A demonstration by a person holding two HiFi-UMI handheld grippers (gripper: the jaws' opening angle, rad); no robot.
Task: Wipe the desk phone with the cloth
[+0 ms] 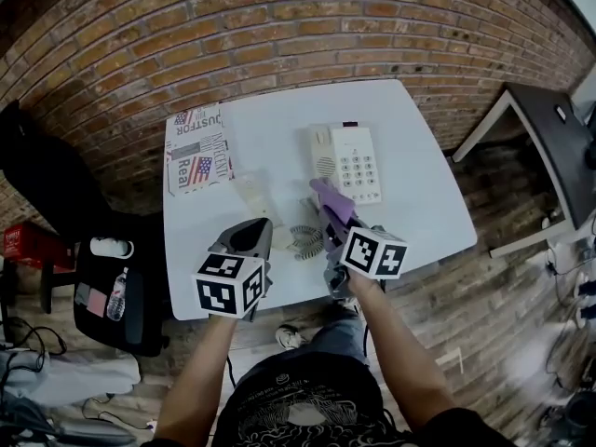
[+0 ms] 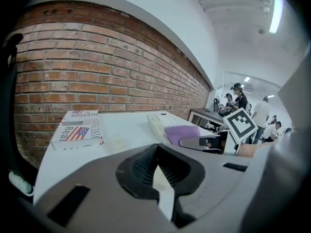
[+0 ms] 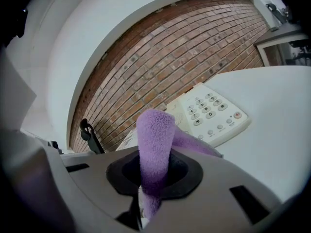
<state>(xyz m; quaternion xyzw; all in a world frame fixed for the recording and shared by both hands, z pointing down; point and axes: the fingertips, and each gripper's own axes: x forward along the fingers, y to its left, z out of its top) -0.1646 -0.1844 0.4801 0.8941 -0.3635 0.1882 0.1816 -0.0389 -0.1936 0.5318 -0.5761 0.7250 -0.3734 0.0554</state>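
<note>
Right gripper view shows the right gripper (image 3: 154,178) clenched on the purple cloth (image 3: 155,140) just short of the desk phone (image 3: 209,113) by the table's (image 1: 424,203) far edge, the left gripper (image 2: 156,171) pinched empty; hard strokes could shove the unbraced phone.

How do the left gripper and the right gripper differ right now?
The right gripper pinches the purple cloth; the left gripper holds nothing, its jaws nearly together. The right gripper sits close to the desk phone, while the left gripper is farther left, by the coiled cord. Both hover over the white table.
</note>
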